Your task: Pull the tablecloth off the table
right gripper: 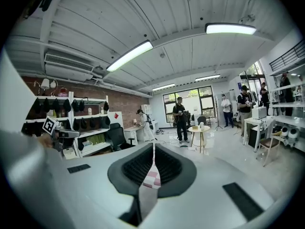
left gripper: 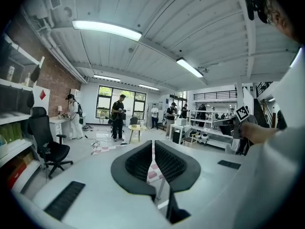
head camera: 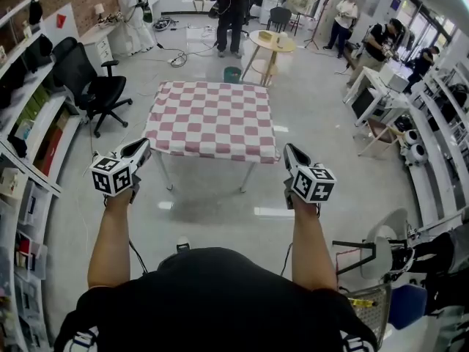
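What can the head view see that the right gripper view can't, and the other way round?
Only the head view: the whole tablecloth spread on its table, with the left gripper and right gripper held short of it. Only the right gripper view: ceiling lights, and its own jaws almost together with nothing gripped. Both: the tablecloth, the round table, the black chair.

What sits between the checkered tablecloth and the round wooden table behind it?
A small green bin stands there, just beyond the far edge of the tablecloth; the head view shows it.
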The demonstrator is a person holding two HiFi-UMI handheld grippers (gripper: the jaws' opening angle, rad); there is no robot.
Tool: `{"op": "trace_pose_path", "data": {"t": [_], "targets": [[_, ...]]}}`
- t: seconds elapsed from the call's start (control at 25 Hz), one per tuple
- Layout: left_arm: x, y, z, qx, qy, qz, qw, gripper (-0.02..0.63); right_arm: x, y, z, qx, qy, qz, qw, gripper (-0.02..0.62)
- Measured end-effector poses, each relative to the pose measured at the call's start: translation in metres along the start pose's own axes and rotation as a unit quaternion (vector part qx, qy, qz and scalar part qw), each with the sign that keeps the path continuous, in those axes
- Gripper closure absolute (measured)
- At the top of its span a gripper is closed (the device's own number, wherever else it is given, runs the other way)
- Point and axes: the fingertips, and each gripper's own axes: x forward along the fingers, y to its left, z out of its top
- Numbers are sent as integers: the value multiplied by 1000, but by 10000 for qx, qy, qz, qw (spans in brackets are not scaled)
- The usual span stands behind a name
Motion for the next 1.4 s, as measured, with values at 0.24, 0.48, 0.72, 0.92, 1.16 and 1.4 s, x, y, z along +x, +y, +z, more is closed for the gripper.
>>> {"op": "trace_pose_path", "data": {"t": [0.24,0.48,0.72,0.92,1.16,1.4], "targets": [[18,11,-7,-82,87,-85,9999,571,20,-6,-6,67,39,-40,10000,563],[42,44,-11,-175,131,-141,9997,571,52,-13,-13,76,201,-164,9996,563],[74,93,-13,-364,145,-168,9991,571,107,-11,-13,275,348,-152,9989,563],[114,135,-18,-498,235,-273,9981,571,159,-15,-14,288,490,-244,9981,563],[157,181,-7,-539,275,-413,9973,571,212,-17,3,268,503,-362,9977,563],[192,218,2,-484,311,-584,9966,571,254,-18,16,227,476,-511,9973,563]]}}
